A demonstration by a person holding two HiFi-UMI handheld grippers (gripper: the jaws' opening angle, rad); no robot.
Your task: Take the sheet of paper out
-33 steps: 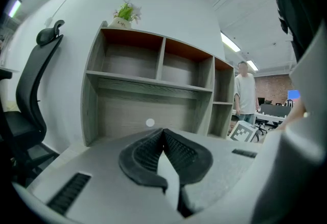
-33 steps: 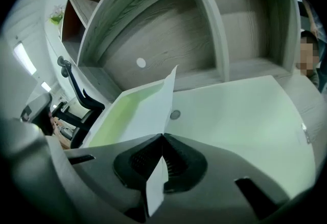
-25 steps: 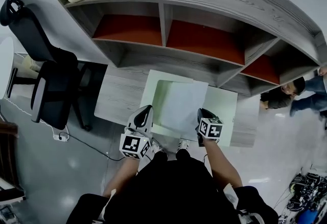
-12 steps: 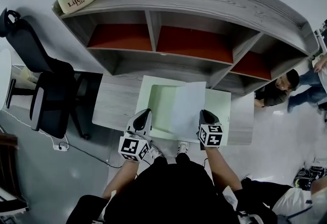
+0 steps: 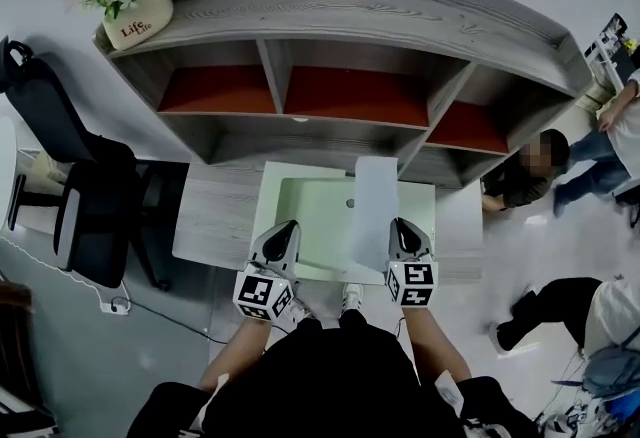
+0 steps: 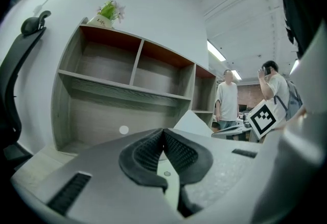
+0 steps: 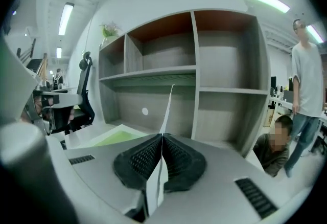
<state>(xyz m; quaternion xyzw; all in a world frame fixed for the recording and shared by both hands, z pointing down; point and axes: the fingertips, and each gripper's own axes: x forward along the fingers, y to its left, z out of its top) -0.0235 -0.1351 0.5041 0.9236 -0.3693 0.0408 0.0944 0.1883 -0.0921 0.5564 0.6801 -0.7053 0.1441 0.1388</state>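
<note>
Right gripper view: paper sheet [image 7: 166,108] clamped inside right tool [image 7: 162,138].

The flower pot [image 5: 133,21] on the shelf unit [image 5: 330,16] reads "Life", apparently repeated in smaller letters beneath.

Right gripper [image 5: 401,229] pinches the sheet of paper [image 5: 373,206], raised over the green folder [image 5: 310,216]; left gripper [image 5: 283,229] sits at its near left
</note>
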